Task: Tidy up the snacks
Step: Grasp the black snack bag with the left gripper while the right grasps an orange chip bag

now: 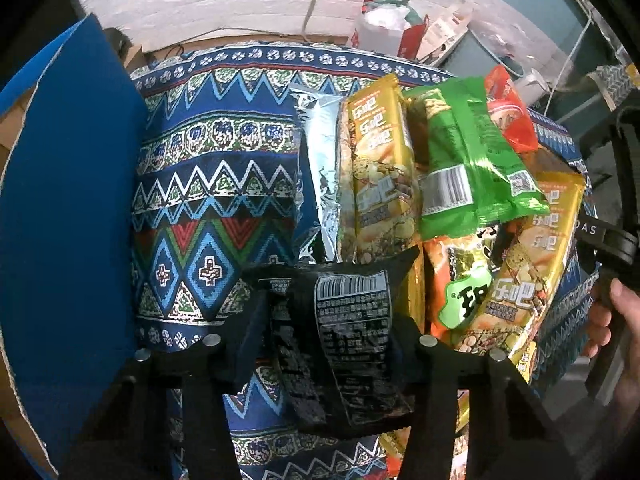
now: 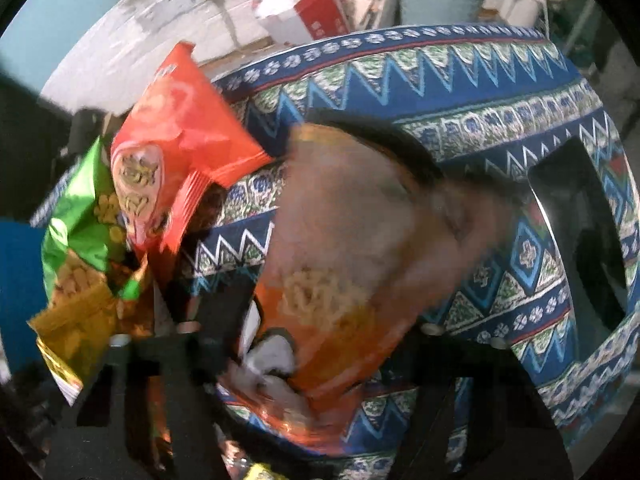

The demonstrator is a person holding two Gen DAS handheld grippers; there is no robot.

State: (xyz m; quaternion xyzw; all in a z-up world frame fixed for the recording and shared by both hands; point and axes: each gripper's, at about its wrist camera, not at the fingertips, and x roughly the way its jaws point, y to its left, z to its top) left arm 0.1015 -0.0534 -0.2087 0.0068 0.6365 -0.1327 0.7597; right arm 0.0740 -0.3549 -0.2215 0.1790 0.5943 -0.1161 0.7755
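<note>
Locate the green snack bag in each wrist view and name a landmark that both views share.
Left wrist: green snack bag lies upper right of centre, on top of the pile.
Right wrist: it sits at the left edge, below the red-orange bag.
Shared landmark: the patterned blue tablecloth.

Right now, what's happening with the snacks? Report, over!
Left gripper shut on crinkly black snack packet. Right gripper shut on blurry orange snack bag. Pile of yellow, green, red packets on patterned blue cloth. Nothing blocking.
</note>
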